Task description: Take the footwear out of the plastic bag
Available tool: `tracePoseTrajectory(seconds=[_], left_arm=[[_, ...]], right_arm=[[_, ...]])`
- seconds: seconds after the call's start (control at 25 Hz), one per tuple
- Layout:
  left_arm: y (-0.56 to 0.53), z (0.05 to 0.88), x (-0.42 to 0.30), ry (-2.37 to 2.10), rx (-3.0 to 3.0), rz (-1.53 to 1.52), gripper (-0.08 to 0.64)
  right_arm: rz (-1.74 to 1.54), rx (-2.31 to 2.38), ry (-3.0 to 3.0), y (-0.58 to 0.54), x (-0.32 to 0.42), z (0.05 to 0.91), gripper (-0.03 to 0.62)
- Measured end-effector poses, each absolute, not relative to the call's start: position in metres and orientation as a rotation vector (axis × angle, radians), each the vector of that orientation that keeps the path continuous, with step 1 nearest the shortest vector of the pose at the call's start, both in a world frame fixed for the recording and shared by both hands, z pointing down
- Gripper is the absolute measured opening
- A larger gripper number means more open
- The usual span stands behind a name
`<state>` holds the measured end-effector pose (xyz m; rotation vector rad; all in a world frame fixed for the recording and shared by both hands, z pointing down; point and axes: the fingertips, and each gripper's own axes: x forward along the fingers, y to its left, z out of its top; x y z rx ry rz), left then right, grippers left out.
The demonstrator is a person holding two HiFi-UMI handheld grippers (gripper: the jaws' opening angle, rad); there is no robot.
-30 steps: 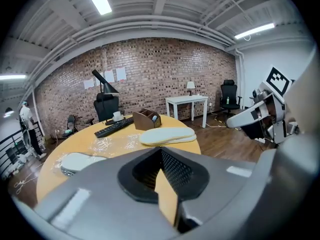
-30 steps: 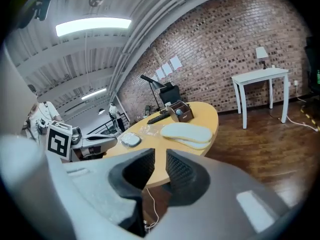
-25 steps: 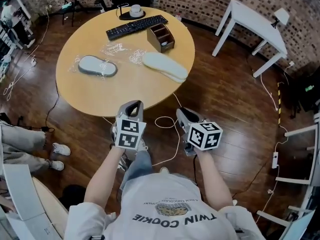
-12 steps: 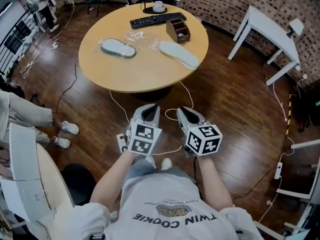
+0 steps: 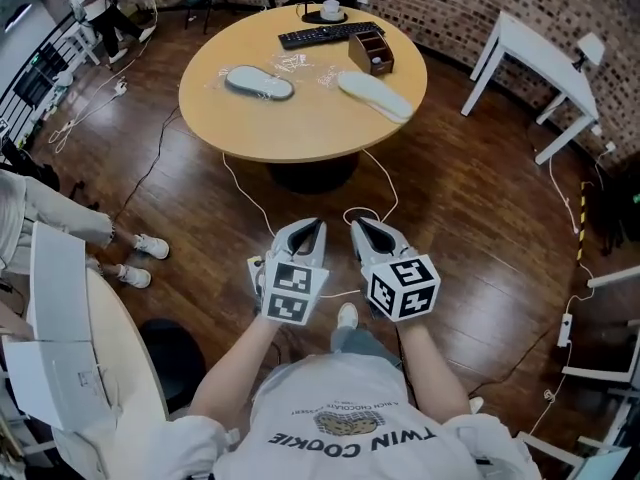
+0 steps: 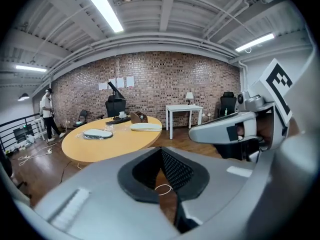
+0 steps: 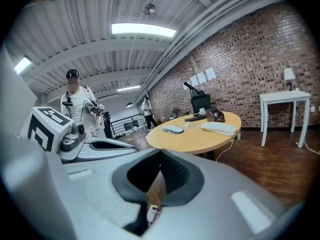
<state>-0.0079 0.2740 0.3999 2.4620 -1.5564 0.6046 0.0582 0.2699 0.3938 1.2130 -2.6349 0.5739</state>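
A grey slipper (image 5: pixel 259 82) lies wrapped in clear plastic on the round wooden table (image 5: pixel 300 128) far ahead. A white slipper (image 5: pixel 375 95) lies bare to its right, with crumpled clear plastic (image 5: pixel 292 63) between them. Both show small in the left gripper view, the grey slipper (image 6: pixel 98 133) and the white slipper (image 6: pixel 146 127). My left gripper (image 5: pixel 308 226) and right gripper (image 5: pixel 362 226) hang side by side over the floor, well short of the table. Both are shut with nothing between their jaws.
On the table's far side are a black keyboard (image 5: pixel 330 34), a wooden organiser (image 5: pixel 371 54) and a cup (image 5: pixel 331 10). A white desk (image 5: pixel 540 63) stands right. Cables (image 5: pixel 368 211) loop on the floor. A seated person's legs (image 5: pixel 70 223) are left; another person (image 7: pixel 75 106) stands nearby.
The table has drawn away toward the top of the head view as I backed off. Both grippers stayed together in front of my body, now over bare floor.
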Motion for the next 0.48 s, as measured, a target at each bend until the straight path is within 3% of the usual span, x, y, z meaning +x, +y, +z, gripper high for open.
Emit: tracePoseTrajectory(seconds=[0.48], left_arm=[[0.391, 0.407, -0.036, -1.519, 2.458, 0.550, 0.005]], right_arm=[[0.494, 1.212, -2.631, 0.391, 0.010, 0.390, 0.002]])
